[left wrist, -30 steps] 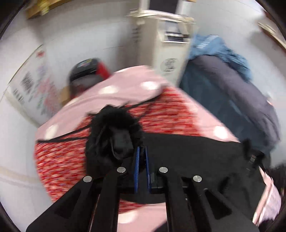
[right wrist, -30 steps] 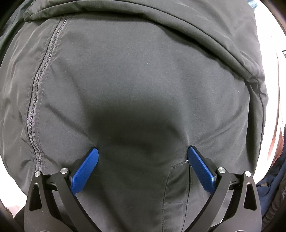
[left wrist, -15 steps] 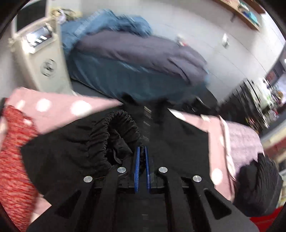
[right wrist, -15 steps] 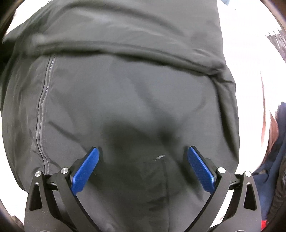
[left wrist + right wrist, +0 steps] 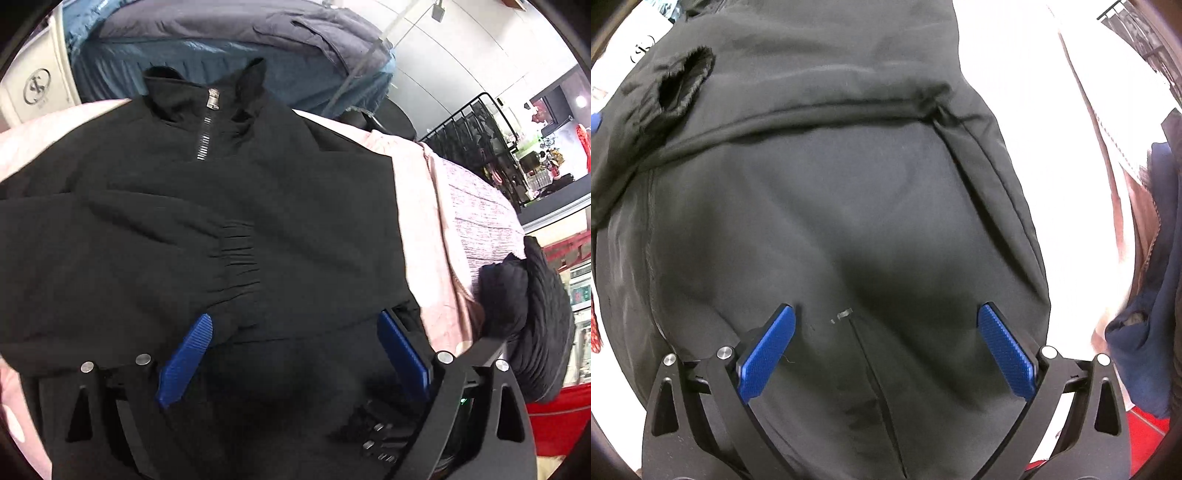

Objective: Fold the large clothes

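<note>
A black zip-up jacket [image 5: 236, 192] lies spread on the pink cover, collar and zipper [image 5: 207, 129] at the far side. One sleeve is folded across its front, its elastic cuff [image 5: 236, 258] lying mid-body. My left gripper [image 5: 295, 321] is open and empty just above the jacket near the cuff. In the right wrist view the jacket [image 5: 827, 229] fills the frame, the sleeve cuff opening [image 5: 683, 81] at upper left. My right gripper [image 5: 884, 314] is open, fingertips close over the fabric, holding nothing.
A pink cloth [image 5: 424, 206] covers the surface. Blue and dark grey garments [image 5: 229, 40] are piled behind. A black knitted item [image 5: 532, 317] lies at the right edge above a red bin [image 5: 557, 428]. A white machine [image 5: 33, 85] stands far left.
My left gripper has opened and let go of the sleeve cuff, which now lies flat across the jacket front. The right gripper stayed open and drew back a little over the jacket.
</note>
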`<state>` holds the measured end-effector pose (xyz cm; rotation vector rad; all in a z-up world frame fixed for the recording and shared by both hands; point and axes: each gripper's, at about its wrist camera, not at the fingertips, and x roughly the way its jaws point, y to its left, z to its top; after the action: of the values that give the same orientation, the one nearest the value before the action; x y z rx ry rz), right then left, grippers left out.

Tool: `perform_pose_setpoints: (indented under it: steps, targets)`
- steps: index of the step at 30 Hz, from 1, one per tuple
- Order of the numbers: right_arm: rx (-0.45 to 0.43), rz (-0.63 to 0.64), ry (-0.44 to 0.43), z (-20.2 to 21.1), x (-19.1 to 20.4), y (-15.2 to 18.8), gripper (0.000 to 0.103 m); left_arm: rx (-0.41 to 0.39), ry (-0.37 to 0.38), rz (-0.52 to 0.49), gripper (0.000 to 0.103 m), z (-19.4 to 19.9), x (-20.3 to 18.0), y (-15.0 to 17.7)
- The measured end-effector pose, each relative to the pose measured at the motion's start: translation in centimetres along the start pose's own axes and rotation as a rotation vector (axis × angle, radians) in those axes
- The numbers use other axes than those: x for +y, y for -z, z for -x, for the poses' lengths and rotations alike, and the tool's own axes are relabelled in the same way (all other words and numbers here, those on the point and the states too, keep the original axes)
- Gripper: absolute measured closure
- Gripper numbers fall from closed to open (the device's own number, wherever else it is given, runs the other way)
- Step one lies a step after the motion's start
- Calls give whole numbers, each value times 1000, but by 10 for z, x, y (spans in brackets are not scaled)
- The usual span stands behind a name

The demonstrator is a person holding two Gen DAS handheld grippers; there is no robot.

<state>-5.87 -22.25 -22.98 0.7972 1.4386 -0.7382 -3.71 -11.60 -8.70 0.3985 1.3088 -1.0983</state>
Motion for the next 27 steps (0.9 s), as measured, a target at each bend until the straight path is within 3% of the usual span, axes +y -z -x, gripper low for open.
perform_pose_setpoints:
  steps: [6, 11, 16, 20, 25, 27]
  targets:
    - [-55, 37, -42, 18, 14, -24, 5, -53, -169, -73, 12, 25, 29, 33]
    - [-70, 75, -114, 29, 38, -44, 5, -66, -314, -55, 10, 40, 72, 87]
    - [-73, 105, -183, 37, 62, -64, 5, 14, -397, 43, 10, 44, 115, 141]
    - [-87, 140, -205, 43, 89, -83, 5, 39, -426, 193, 10, 54, 157, 172]
    - [-105, 146, -289, 58, 120, -101, 5, 23, -447, 337, 10, 71, 198, 186]
    - [-135, 176, -281, 62, 135, -111, 6, 10, -445, 369, 10, 77, 208, 186]
